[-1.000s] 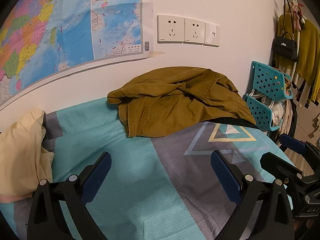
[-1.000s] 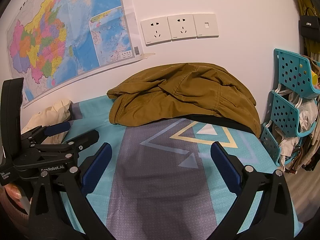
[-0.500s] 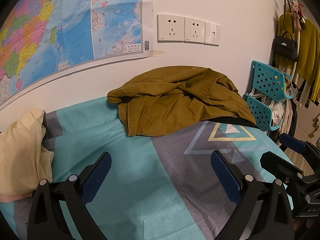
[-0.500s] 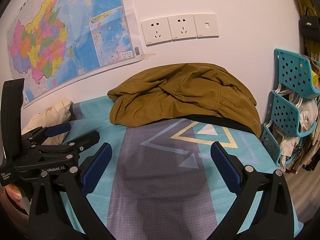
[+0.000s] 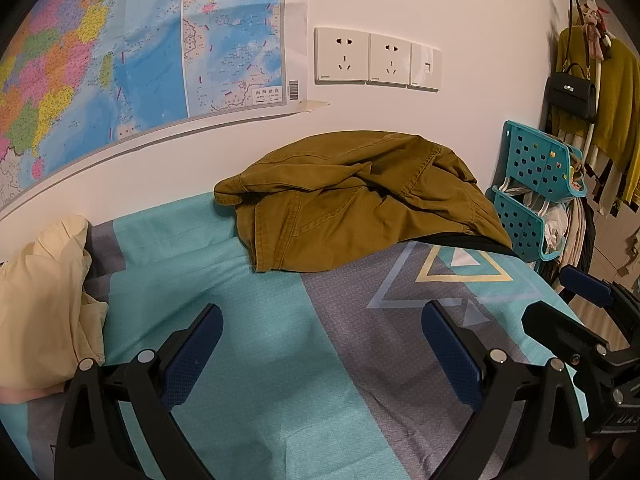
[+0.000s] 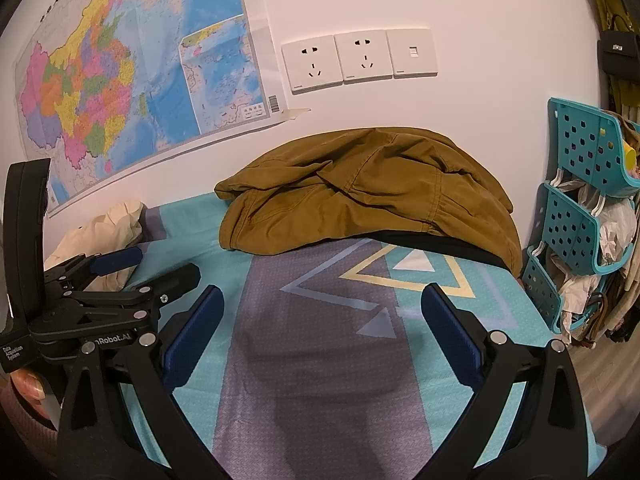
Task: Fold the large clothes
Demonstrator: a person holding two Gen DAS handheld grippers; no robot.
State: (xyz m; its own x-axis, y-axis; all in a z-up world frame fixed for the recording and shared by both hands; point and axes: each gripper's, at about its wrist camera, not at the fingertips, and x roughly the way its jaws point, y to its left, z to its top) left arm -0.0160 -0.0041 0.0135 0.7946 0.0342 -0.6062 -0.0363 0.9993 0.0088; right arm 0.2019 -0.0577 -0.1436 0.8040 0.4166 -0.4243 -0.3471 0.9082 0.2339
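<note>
A crumpled olive-brown garment [image 5: 360, 204] lies in a heap on the bed against the far wall; it also shows in the right wrist view [image 6: 368, 200]. My left gripper [image 5: 322, 348] is open and empty, held over the bed well short of the garment. My right gripper [image 6: 322, 330] is open and empty, also short of the garment. The left gripper shows at the left of the right wrist view [image 6: 148, 264], and the right gripper at the right edge of the left wrist view [image 5: 560, 300].
The bed has a teal and grey sheet [image 6: 328, 360] with triangle patterns. A cream cloth [image 5: 44, 296] lies at the left. A teal plastic rack [image 6: 580, 216] stands at the bed's right end. A map [image 5: 120, 60] and wall sockets [image 5: 376, 58] are on the wall behind.
</note>
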